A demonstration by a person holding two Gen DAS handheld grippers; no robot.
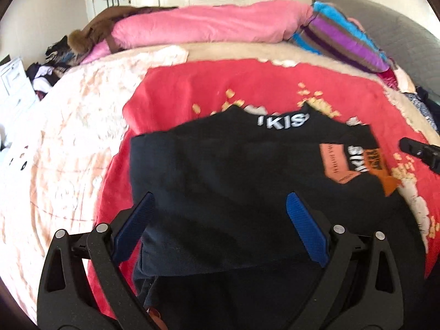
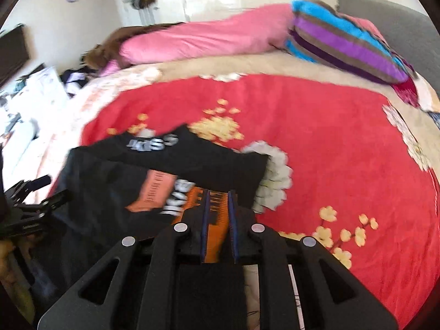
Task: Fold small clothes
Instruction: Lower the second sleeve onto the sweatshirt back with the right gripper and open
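Observation:
A black top [image 1: 233,170] with white lettering and an orange patch [image 1: 338,162] lies folded and flat on the red flowered blanket [image 1: 192,88]. My left gripper [image 1: 220,195] hovers over its near edge, open wide, blue pads either side of the cloth and nothing pinched. In the right wrist view the black top [image 2: 115,176] is at lower left. My right gripper [image 2: 220,192] stands over the orange print with its fingers only a narrow gap apart; the print shows through the gap and the pads do not seem to press it. The right gripper's tip [image 1: 418,151] shows just past the top's right edge.
A pink duvet [image 1: 206,24] and a striped pillow [image 1: 346,38] lie across the far side of the bed, against a grey headboard [image 1: 385,16]. A brown coat [image 1: 96,27] and heaped clothes [image 1: 52,68] sit at far left. Bare red blanket [image 2: 343,143] spreads to the right.

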